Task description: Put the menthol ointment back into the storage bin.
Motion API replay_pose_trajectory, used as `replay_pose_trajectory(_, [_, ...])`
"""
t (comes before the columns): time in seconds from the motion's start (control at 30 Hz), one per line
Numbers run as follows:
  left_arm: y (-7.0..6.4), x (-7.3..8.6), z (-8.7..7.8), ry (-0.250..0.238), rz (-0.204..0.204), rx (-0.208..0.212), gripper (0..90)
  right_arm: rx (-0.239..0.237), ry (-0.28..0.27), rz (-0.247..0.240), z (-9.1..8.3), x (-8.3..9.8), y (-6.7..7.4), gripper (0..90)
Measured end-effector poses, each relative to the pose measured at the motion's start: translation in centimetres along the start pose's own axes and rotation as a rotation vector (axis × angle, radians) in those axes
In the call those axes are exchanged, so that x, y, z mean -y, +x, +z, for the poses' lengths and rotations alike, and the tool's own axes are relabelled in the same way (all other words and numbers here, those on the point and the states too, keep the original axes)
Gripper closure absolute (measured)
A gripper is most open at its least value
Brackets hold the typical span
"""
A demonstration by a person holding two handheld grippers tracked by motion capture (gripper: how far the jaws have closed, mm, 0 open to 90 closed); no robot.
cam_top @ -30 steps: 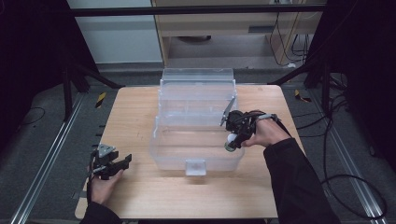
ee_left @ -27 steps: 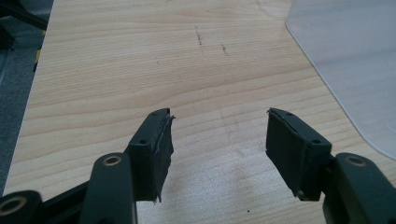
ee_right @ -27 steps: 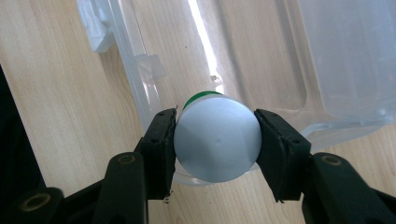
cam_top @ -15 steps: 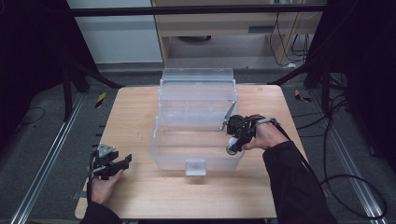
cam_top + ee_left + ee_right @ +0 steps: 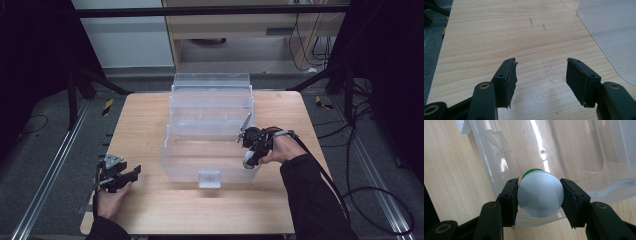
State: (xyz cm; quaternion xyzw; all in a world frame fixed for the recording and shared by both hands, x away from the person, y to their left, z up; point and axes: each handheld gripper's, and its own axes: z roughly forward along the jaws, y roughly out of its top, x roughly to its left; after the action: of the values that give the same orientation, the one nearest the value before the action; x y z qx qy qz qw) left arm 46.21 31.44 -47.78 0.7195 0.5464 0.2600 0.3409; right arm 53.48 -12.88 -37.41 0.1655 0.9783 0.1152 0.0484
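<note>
Two grippers, one clear bin (image 5: pixel 210 131), one bottle, on a wooden table (image 5: pixel 140 125). Right gripper (image 5: pixel 539 195): jaws clamped on the bottle (image 5: pixel 540 196), one pad on each flank, the pale round base facing the camera and a sliver of green showing behind it, probably a label or cap, though the angle hides which. In the high view the right gripper (image 5: pixel 248 150) sits at the bin's near right corner, bottle (image 5: pixel 247 162) hanging just over the rim, not yet inside. Left gripper (image 5: pixel 541 77): jaws wide apart and holding nothing, parked low over bare wood near the table's near left corner (image 5: pixel 120 176), well apart from the bin, whose rounded edge shows at the right of its own view (image 5: pixel 609 32). Step in hand, as judged: carrying the bottle across the rim for deposit in the bin. Next move calls for clearing the wall, lowering until the bottle rests on the floor of the bin, then parting the jaws; a round body may roll once freed, so a low release suits. Bottle: small, cylindrical, smooth whitish plastic, flat base with a faint centre dimple. Bin: transparent, stepped in tiers, with a front latch (image 5: pixel 209 179).
</note>
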Motion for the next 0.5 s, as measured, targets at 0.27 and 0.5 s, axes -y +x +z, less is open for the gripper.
replay_pose_trajectory(0.27, [0.0,0.0,0.0,-0.001,0.001,-0.001,41.0,-0.01,0.006,-0.004,0.7,0.3,0.0,50.4])
replay_pose_trajectory(0.5, [0.0,0.0,0.0,0.0,0.0,-0.001,41.1,-0.015,0.018,0.01,1.3,0.6,0.0,50.4])
